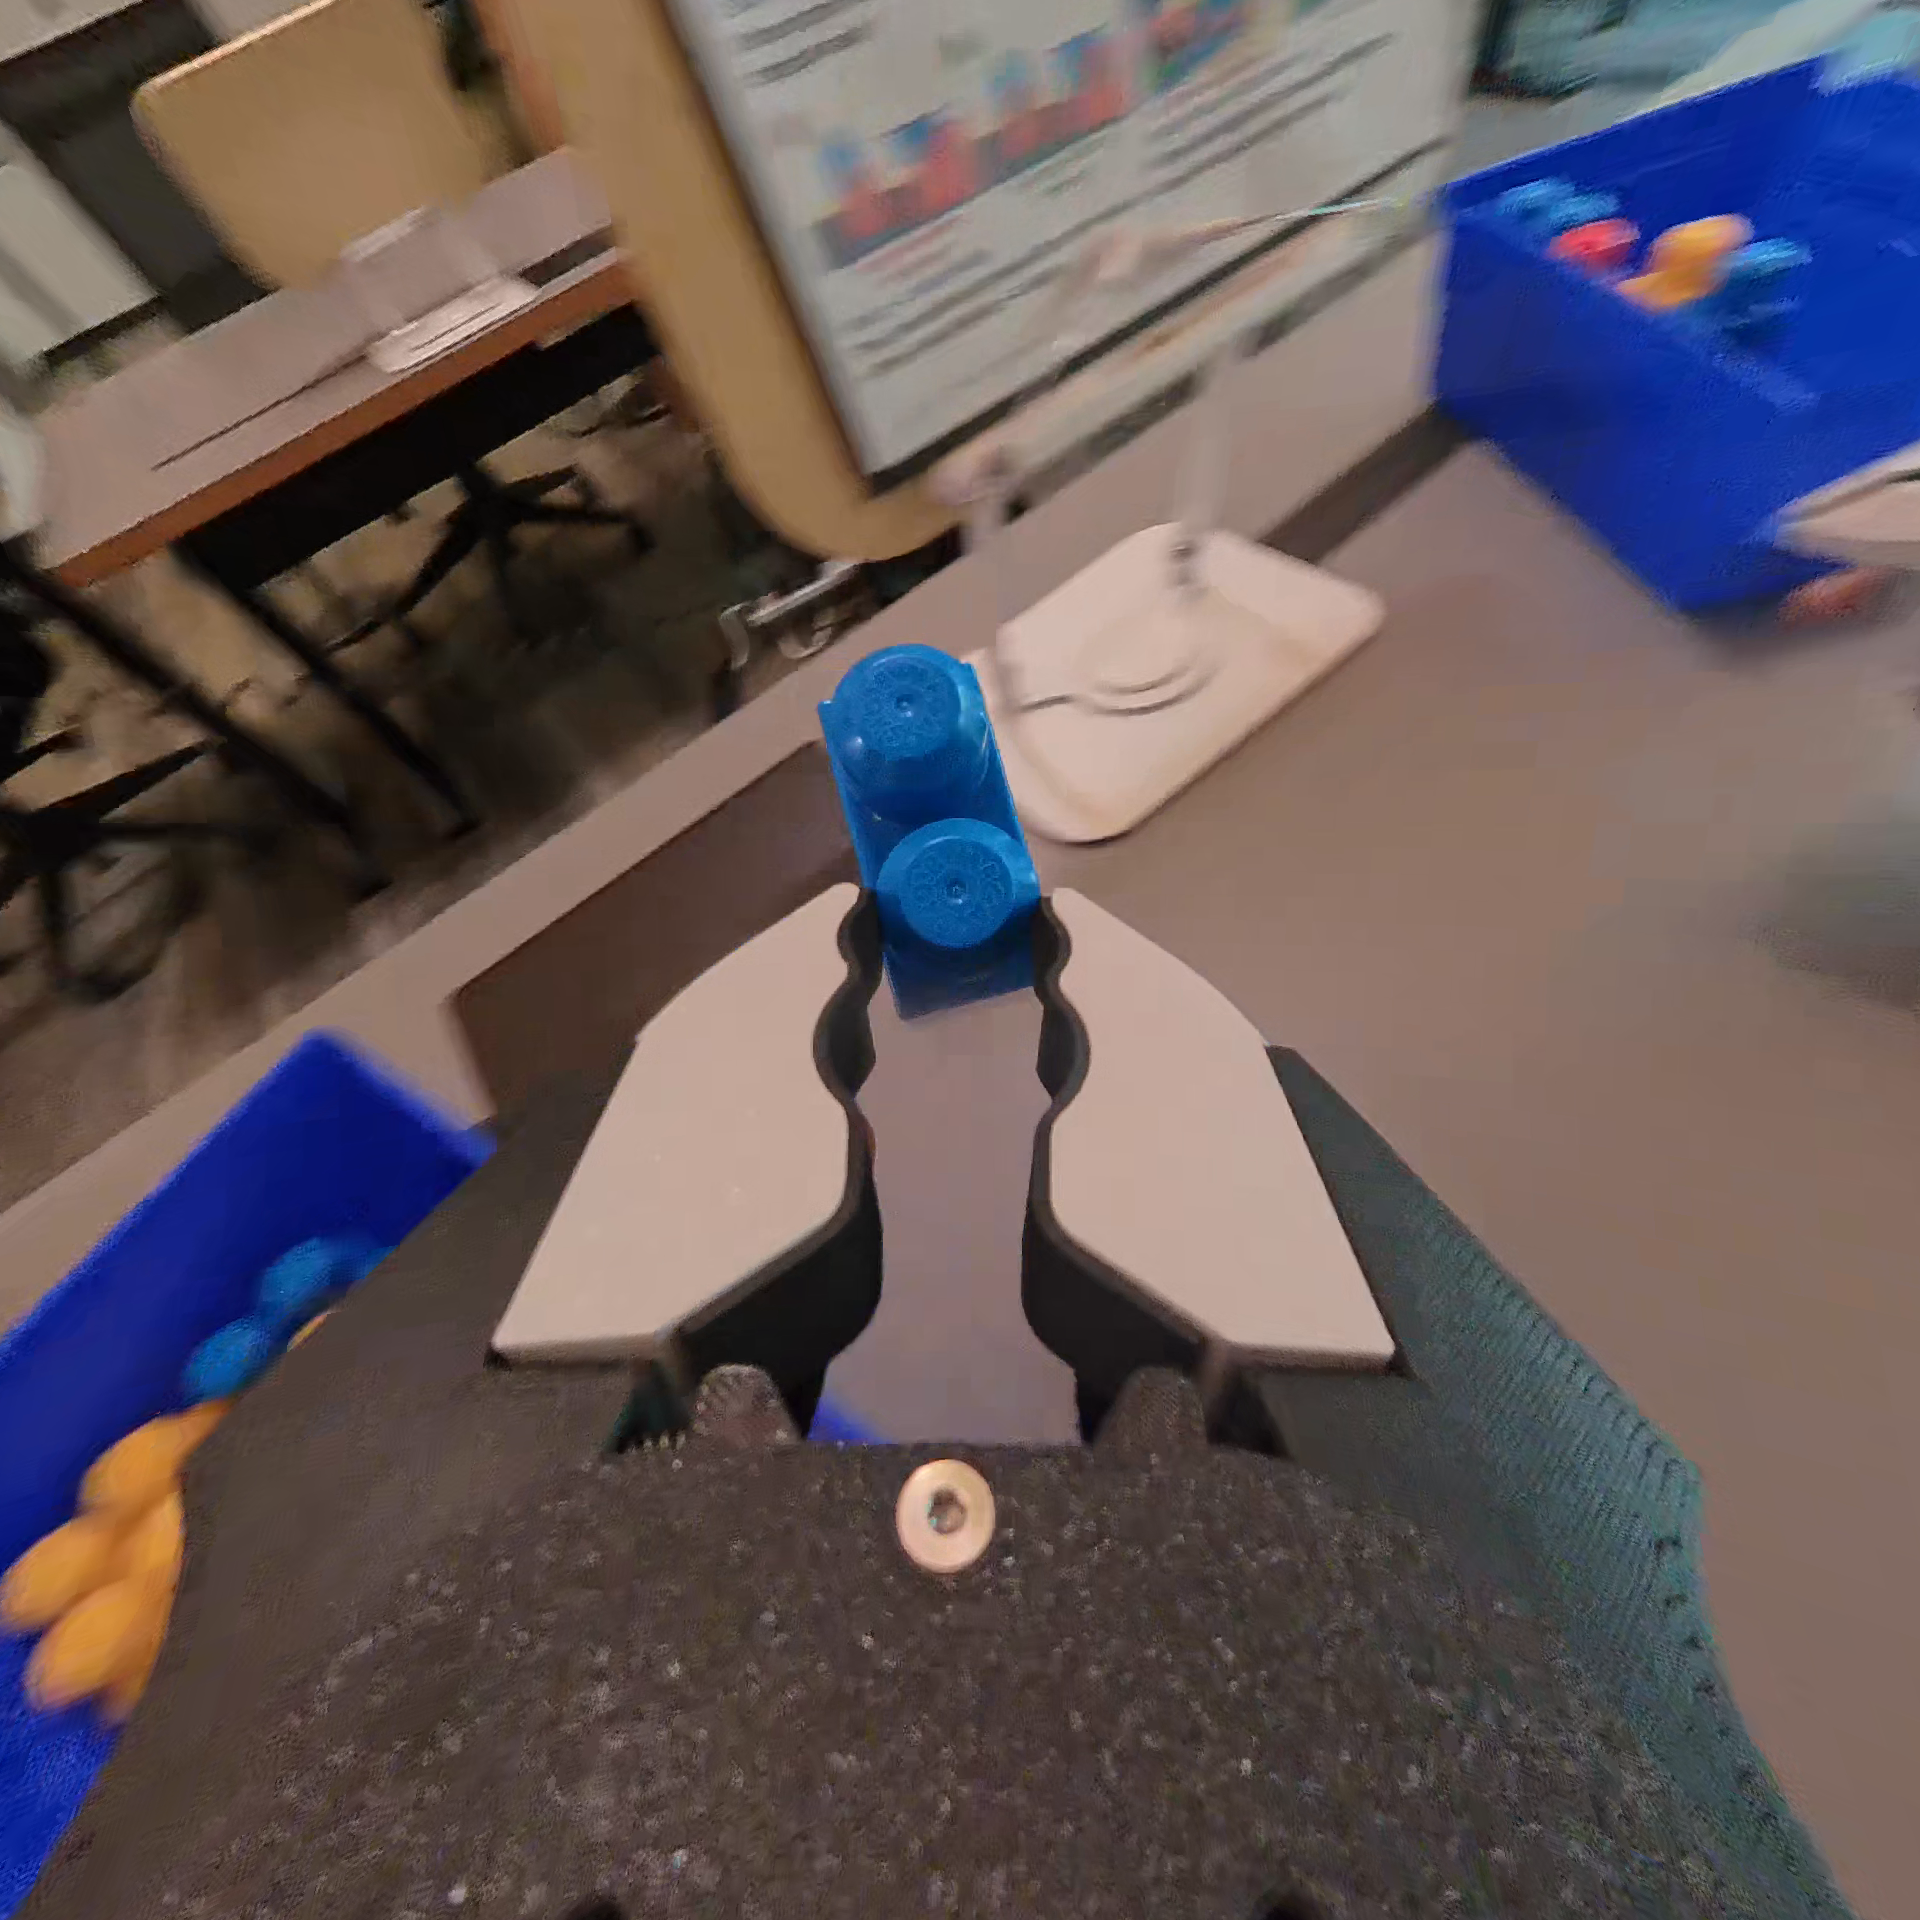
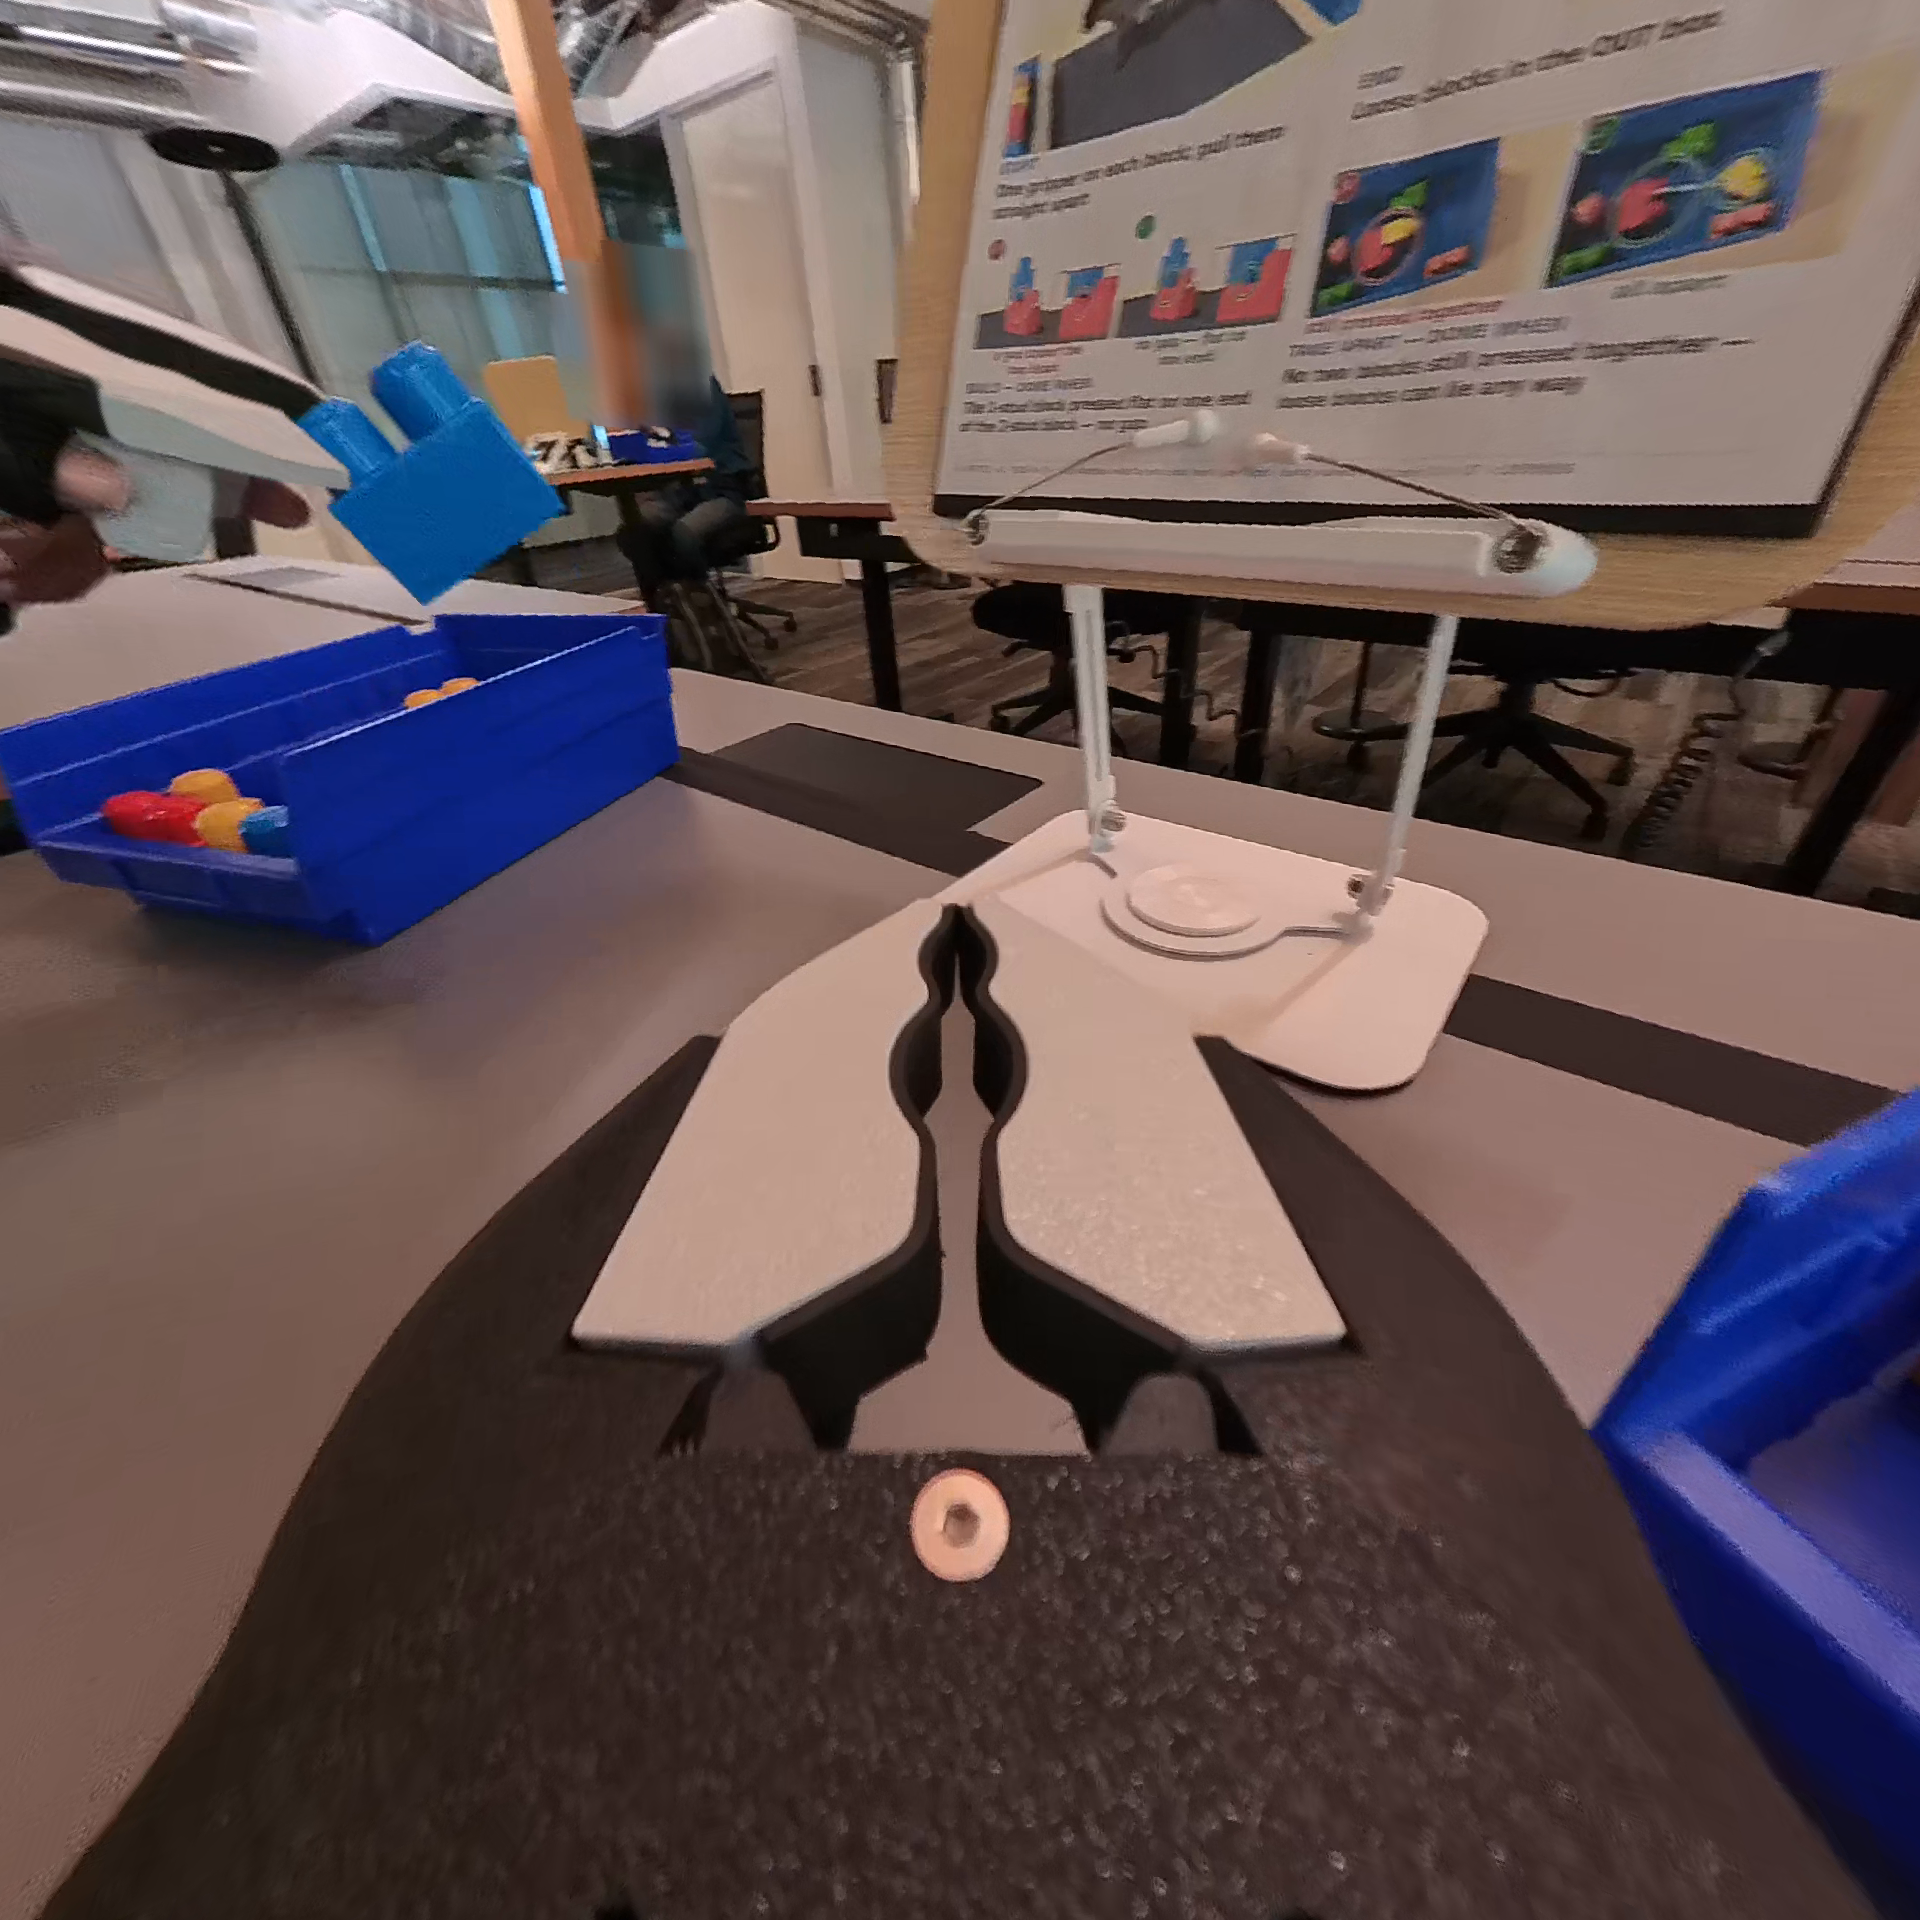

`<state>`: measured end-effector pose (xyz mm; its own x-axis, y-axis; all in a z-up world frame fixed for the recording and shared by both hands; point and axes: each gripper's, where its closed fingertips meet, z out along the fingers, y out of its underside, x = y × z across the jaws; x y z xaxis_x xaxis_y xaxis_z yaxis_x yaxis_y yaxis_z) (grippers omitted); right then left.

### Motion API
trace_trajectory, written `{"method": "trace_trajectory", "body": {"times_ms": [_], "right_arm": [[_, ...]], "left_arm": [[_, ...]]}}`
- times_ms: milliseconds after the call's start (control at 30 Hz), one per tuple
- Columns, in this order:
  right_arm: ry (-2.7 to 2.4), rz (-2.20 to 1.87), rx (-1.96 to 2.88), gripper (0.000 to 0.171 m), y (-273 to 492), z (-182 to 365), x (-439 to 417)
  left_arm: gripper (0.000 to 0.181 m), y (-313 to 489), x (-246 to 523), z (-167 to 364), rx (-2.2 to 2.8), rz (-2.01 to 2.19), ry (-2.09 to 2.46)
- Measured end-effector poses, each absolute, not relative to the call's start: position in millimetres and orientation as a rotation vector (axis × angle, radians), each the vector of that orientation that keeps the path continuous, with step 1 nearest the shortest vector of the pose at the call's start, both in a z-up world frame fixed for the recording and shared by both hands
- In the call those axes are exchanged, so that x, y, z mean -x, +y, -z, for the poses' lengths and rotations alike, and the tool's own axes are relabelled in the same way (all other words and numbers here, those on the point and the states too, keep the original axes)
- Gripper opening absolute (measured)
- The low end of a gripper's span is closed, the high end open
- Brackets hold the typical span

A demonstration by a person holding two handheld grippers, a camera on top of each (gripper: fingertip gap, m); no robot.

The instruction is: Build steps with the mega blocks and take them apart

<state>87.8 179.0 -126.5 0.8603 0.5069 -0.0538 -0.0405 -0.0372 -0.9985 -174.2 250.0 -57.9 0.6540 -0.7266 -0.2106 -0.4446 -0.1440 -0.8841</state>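
Carrying a blue two-stud block [image 1: 940, 831] above the worktop [image 1: 1455, 935], the left gripper [image 1: 951, 935] is clamping it while the right gripper [image 2: 961, 935] is idling closed and empty, likely needing a second block.

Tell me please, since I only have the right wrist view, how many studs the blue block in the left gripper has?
Observer: The blue block has two studs, and the left gripper clamps it at its near end.
Operator: Thank you. Is there a bin beside that gripper?
Observer: Yes, a blue bin at its lower left holds orange and blue blocks.
Operator: And what lies straight ahead of it?
Observer: The white stand base, on the grey table.
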Motion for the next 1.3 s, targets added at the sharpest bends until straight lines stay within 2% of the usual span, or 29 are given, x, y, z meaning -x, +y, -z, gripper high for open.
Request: {"method": "trace_trajectory", "body": {"times_ms": [267, 433, 500, 667, 767, 833, 1300], "right_arm": [[-0.673, -0.647, 1.521, 0.016, 155.3, 130.2, -51.8], [-0.99, -0.847, 1.569, 0.03, 118.7, 146.3, -32.5], [-1.081, -0.898, 1.604, 0.04, 106.2, 156.3, -25.7], [-1.298, -0.891, 1.665, 0.051, 82.2, 185.3, 0.4], [-1.362, -0.856, 1.674, 0.05, 76.6, 197.4, 14.2], [-1.389, -0.845, 1.676, 0.041, 74.7, 203.8, 18.7], [-1.476, -0.711, 1.837, 0.038, 78.0, 235.8, 11.1]], "left_arm": [[0.029, 138.3, 49.7, 112.4, 1.584, 0.819, 1.204], [0.029, 108.3, 36.8, 152.7, 1.542, 0.942, 1.413], [0.029, 97.4, 35.2, 165.2, 1.53, 0.965, 1.49], [0.028, 75.5, 31.4, 183.6, 1.486, 0.971, 1.657], [0.028, 69.2, 32.3, 185.3, 1.471, 0.967, 1.697], [0.028, 66.5, 33.9, 188.9, 1.474, 0.956, 1.727], [0.028, 76.8, 31.5, 207.9, 1.545, 0.874, 1.719]]}}
